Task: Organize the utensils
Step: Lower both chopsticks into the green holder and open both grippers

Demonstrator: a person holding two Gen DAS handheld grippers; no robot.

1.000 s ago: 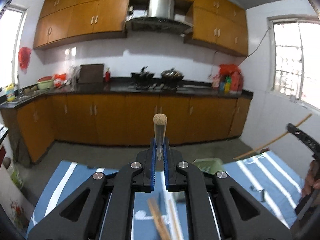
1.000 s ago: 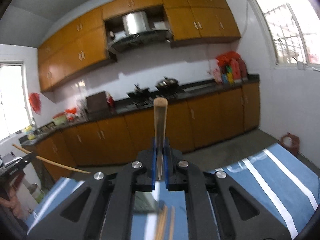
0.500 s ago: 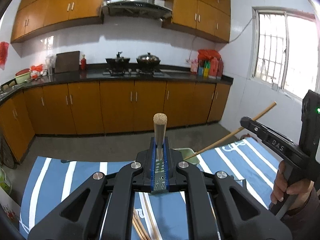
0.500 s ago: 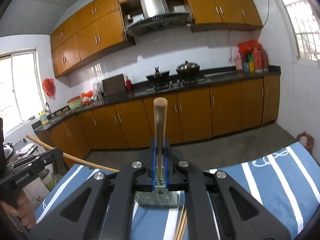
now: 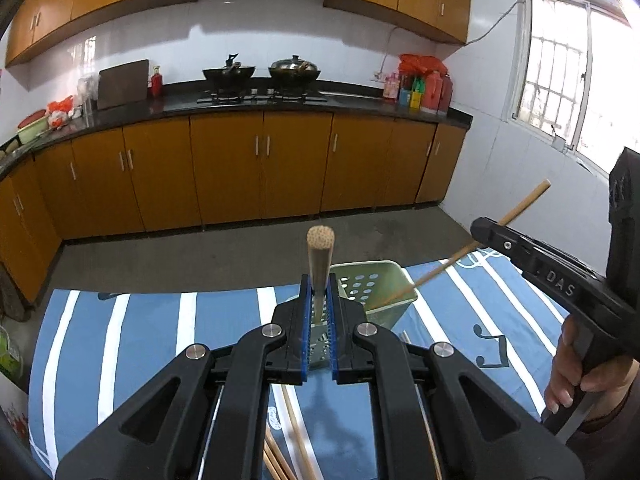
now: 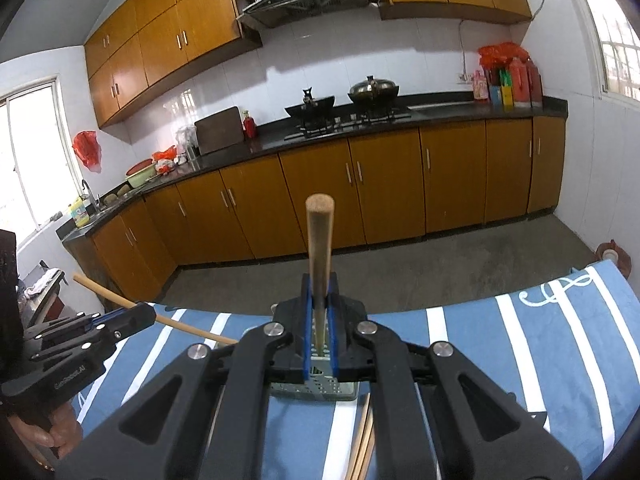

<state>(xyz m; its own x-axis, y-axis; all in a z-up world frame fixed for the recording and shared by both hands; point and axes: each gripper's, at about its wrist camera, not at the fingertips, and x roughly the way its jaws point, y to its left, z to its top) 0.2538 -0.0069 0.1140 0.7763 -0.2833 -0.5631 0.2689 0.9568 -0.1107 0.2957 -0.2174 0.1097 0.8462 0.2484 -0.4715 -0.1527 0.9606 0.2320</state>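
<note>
We find both tongs clamped on one chopstick each, above a worktop covered with a blue cloth with white stripes.

Left tongs: the blue pads are closed on a wooden chopstick that points forward and away from the camera, its round end uppermost in the left wrist view. From the right wrist view the same tongs appear at the left edge, with their chopstick passing through them and running down to the right toward the holder.

Right tongs: also closed on a wooden chopstick, held in line with the fingers. In the left wrist view these tongs enter from the right, gripped by a hand, and their chopstick slopes down to the left, its lower end inside the holder.

The pale green perforated utensil holder lies on its side on the cloth, just beyond the left tongs, with its open mouth toward the far right. In the right wrist view the holder shows only partly below the fingers.

More loose chopsticks lie on the cloth near the bottom edge, under the left device; we see the same group below the right one.

Behind the worktop stand orange kitchen cabinets.
</note>
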